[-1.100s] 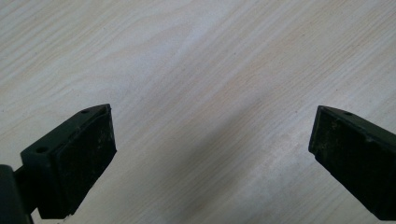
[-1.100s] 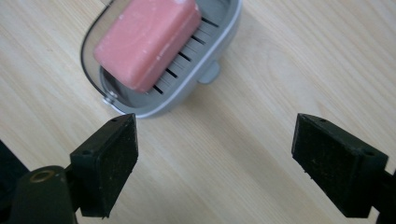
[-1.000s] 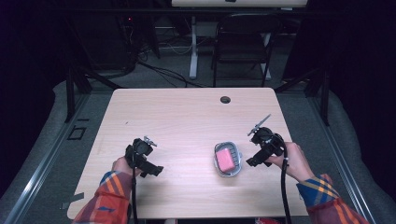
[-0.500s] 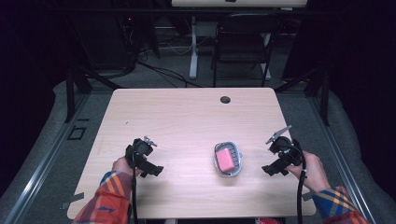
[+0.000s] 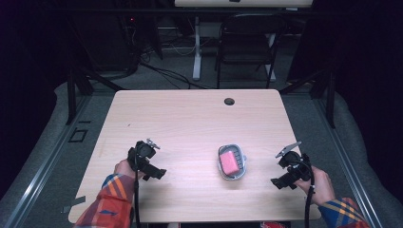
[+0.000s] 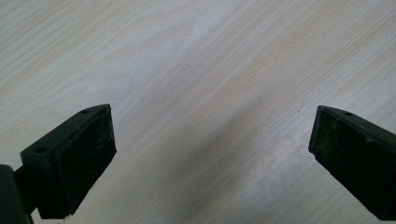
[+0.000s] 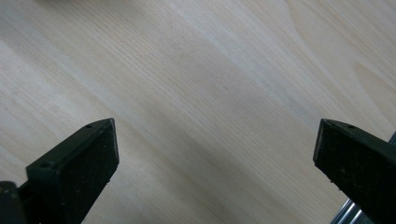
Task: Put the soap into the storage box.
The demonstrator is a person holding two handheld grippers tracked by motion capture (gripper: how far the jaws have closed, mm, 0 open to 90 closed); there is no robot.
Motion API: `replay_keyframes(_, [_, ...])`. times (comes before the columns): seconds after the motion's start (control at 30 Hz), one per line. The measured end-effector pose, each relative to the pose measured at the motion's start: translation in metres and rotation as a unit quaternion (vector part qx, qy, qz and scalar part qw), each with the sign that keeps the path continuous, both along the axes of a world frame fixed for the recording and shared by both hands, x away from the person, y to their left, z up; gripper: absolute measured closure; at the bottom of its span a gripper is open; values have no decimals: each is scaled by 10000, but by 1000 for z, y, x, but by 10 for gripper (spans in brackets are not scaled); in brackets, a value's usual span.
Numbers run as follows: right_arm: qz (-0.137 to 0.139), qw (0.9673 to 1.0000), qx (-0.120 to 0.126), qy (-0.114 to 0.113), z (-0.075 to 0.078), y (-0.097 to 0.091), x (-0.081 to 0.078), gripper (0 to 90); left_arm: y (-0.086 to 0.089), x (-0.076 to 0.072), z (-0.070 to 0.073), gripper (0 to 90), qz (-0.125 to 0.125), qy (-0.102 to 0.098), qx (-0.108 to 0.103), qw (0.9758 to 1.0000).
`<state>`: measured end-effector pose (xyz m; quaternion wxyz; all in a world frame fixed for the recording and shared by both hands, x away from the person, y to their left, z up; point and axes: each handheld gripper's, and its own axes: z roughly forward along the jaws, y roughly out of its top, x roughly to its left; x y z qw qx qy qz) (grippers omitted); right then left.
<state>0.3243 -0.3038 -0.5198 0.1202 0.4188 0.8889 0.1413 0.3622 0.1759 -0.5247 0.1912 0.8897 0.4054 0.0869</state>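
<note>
In the high view, a light wooden table point(image 5: 190, 123) is seen from above. A grey dish point(image 5: 231, 162) holding a pink block point(image 5: 230, 162) is located on the near half of the table, right of centre. The left gripper point(image 5: 153, 172) is held over the near left part of the table, well apart from the dish. The right gripper point(image 5: 280, 182) is held near the table's right edge, to the right of the dish and apart from it. A small dark round opening point(image 5: 229, 101) is set in the far part of the tabletop. A dark chair point(image 5: 247, 42) is placed beyond the table.

In the left gripper view, the left gripper point(image 6: 212, 154) is shown released, its jaws spread wide, with bare wood grain between them and nothing grasped.

In the right gripper view, the right gripper point(image 7: 217, 158) is likewise shown released, its jaws spread wide over bare wood. A metal strip point(image 7: 348, 212) is visible at the lower right corner.
</note>
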Motion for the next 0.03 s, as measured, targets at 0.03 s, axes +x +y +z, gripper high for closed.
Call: replay_keyframes(0.03, [-8,10000,-30,9,-1,-1,1,0,0,0,0,5,-5,4,-5,10000])
